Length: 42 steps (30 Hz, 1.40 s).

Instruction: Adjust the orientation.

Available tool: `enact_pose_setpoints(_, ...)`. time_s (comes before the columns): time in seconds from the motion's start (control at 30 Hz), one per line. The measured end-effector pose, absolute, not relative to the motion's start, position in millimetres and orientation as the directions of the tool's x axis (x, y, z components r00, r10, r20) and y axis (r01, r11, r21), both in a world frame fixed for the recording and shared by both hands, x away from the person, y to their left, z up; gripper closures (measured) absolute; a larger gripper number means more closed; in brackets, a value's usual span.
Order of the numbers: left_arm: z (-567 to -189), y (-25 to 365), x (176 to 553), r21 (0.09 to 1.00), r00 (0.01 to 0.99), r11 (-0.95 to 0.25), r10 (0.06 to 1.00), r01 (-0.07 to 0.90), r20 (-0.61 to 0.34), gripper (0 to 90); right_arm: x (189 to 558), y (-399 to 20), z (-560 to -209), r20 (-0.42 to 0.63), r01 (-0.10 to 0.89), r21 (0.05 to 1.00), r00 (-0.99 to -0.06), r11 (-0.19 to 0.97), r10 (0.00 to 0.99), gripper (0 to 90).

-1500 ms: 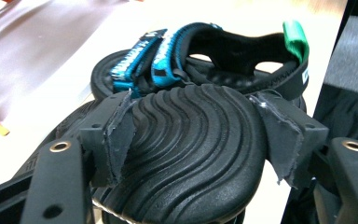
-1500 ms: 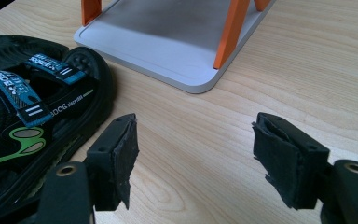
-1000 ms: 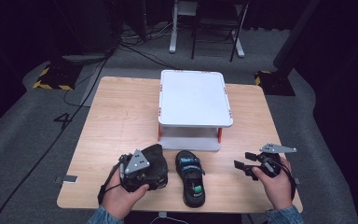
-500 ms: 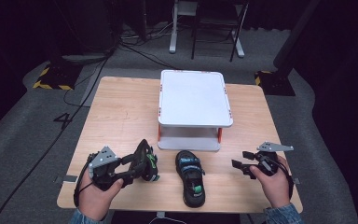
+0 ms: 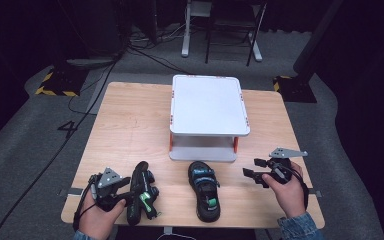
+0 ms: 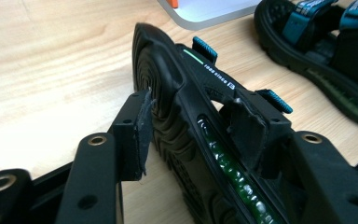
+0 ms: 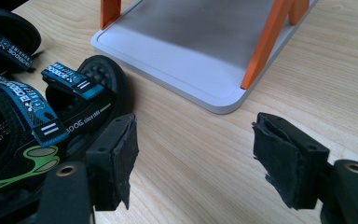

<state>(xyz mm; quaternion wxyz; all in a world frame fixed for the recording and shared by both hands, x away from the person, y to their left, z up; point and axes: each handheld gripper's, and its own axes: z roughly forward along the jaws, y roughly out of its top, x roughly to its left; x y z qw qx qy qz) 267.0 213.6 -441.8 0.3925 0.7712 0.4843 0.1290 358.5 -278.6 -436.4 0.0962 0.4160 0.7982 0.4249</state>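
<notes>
Wooden table, white two-tier stand at centre. One sandal lies flat, sole down, in front of the stand. Second sandal sits on edge near the front-left corner, left gripper clamped across its sole, jaws just closing. Right gripper open, empty, just right of the flat sandal.

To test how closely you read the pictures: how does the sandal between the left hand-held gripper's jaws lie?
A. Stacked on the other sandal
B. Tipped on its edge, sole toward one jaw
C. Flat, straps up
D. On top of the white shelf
B: in the left gripper view the sandal stands on its edge between the left hand-held gripper, its ribbed sole against one pad.
</notes>
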Motion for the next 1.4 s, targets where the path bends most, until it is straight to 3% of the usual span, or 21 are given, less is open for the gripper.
enact_pose_setpoints(0.2,-435,230,265,0.716,0.431,-0.225,0.895,0.661,-0.117,48.0,359,-279,-437,0.199,0.585,0.757,-0.633,0.293,0.748,31.1)
enact_pose_setpoints(0.4,-436,250,262,0.682,0.339,-0.267,0.940,0.680,0.031,52.0,359,-276,-438,0.197,0.585,0.753,-0.637,0.301,0.746,31.0)
enact_pose_setpoints(0.47,-432,254,261,0.720,0.319,-0.227,0.948,0.655,0.009,51.2,358,-275,-438,0.201,0.590,0.750,-0.633,0.298,0.747,31.1)
enact_pose_setpoints(0.53,-426,255,261,0.759,0.329,-0.147,0.940,0.634,-0.093,43.7,358,-275,-438,0.201,0.590,0.750,-0.633,0.298,0.748,31.0)
enact_pose_setpoints(0.57,-425,253,261,0.764,0.351,-0.134,0.928,0.631,-0.127,45.0,358,-275,-438,0.200,0.590,0.750,-0.633,0.298,0.748,31.0)
enact_pose_setpoints(0.7,-429,238,264,0.764,0.397,-0.180,0.912,0.620,-0.107,40.3,359,-276,-439,0.197,0.590,0.748,-0.635,0.304,0.747,31.0)
enact_pose_setpoints(0.8,-438,225,270,0.734,0.416,-0.246,0.908,0.633,-0.055,24.9,358,-276,-440,0.199,0.593,0.745,-0.634,0.305,0.747,31.0)
enact_pose_setpoints(0.9,-446,217,273,0.700,0.405,-0.267,0.914,0.662,-0.035,20.5,358,-276,-440,0.200,0.594,0.745,-0.633,0.304,0.748,31.0)
enact_pose_setpoints(1.2,-451,238,276,0.679,0.318,-0.122,0.932,0.724,-0.172,19.1,358,-277,-441,0.199,0.594,0.742,-0.637,0.310,0.745,30.9)
enact_pose_setpoints(1.3,-451,241,276,0.674,0.321,-0.115,0.928,0.730,-0.190,23.0,357,-276,-441,0.198,0.596,0.739,-0.638,0.314,0.744,30.9)
enact_pose_setpoints(1.4,-451,242,276,0.665,0.323,-0.109,0.924,0.739,-0.207,33.1,356,-276,-441,0.197,0.595,0.739,-0.639,0.315,0.744,30.8)
